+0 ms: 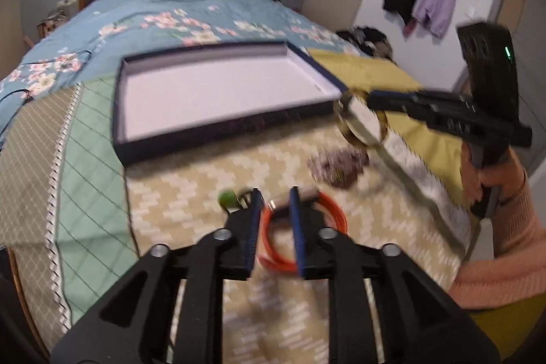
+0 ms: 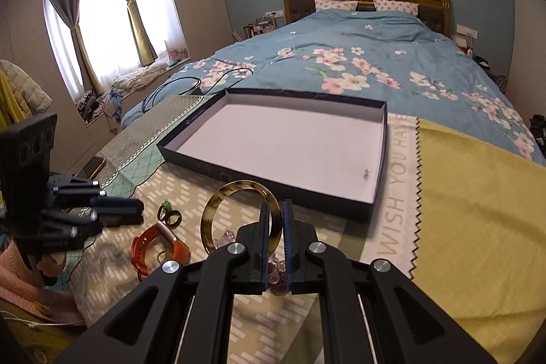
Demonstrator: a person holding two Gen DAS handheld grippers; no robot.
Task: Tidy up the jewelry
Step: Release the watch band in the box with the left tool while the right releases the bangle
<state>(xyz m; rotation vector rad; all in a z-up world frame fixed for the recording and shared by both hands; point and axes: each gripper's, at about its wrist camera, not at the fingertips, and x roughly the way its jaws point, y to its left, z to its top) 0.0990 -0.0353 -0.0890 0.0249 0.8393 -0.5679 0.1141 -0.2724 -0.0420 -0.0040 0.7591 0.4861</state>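
A shallow dark box (image 1: 191, 142) (image 2: 266, 173) with a white inside lies on the bed; a tiny dark speck (image 2: 365, 173) lies in it. My right gripper (image 2: 276, 208) (image 1: 370, 99) is shut on a tortoiseshell bangle (image 2: 208, 217) (image 1: 344, 128), held above the cloth just before the box's near right corner. My left gripper (image 1: 275, 193) (image 2: 136, 210) is open, its fingers straddling an orange bracelet (image 1: 332, 205) (image 2: 143, 244) on the patterned cloth. A green-stone ring (image 1: 227, 198) (image 2: 167, 210) lies beside it. A purple bead bracelet (image 1: 341, 166) (image 2: 276, 275) lies under the bangle.
The box rests on patterned mats (image 1: 191, 186) and a yellow cloth (image 2: 477, 193) over a blue floral quilt (image 2: 341, 63). A black cable (image 2: 191, 84) lies on the quilt at the left. The bed's right edge is close behind my right hand.
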